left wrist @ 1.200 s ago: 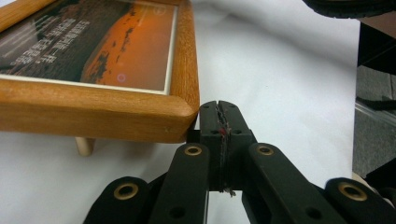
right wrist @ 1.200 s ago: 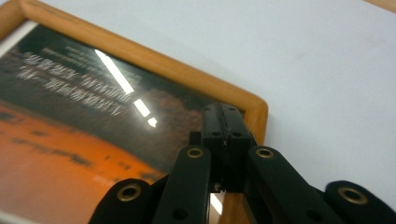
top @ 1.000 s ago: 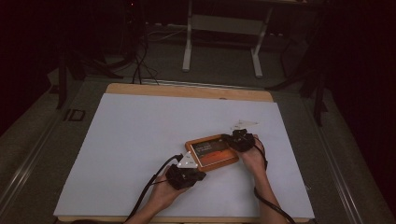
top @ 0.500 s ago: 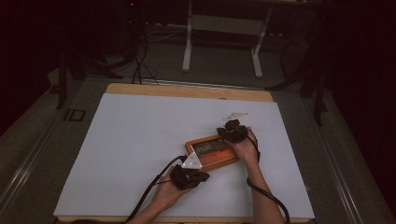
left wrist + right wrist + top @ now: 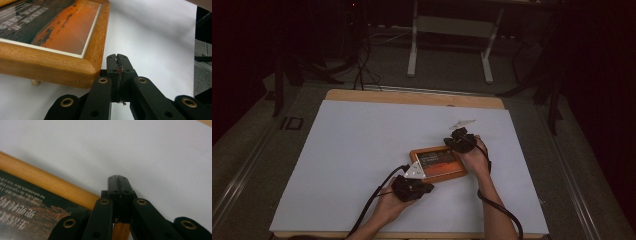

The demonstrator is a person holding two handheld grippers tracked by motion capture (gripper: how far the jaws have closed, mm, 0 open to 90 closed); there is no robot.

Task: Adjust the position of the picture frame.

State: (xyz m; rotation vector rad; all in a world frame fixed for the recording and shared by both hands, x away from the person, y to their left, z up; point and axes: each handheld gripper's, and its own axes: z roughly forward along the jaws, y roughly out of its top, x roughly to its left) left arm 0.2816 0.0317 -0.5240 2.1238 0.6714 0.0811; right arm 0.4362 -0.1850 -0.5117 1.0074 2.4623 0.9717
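Right tongs (image 5: 460, 140) shifted along picture frame (image 5: 439, 165) edge.

Both forearms are showing bare, with no sleeve reaching the wrists near the wooden picture frame (image 5: 439, 164). Each hand is carrying a matte black tool: the left gripper (image 5: 412, 187) just below the frame, the right gripper (image 5: 459, 141) at its far right corner. A pale three-cornered plate is sitting on top of each. Black cables are trailing back from both. Up close, the flat black linkage arms are showing brass-coloured rivets, and the ribbed pads are looking frayed at the edges.
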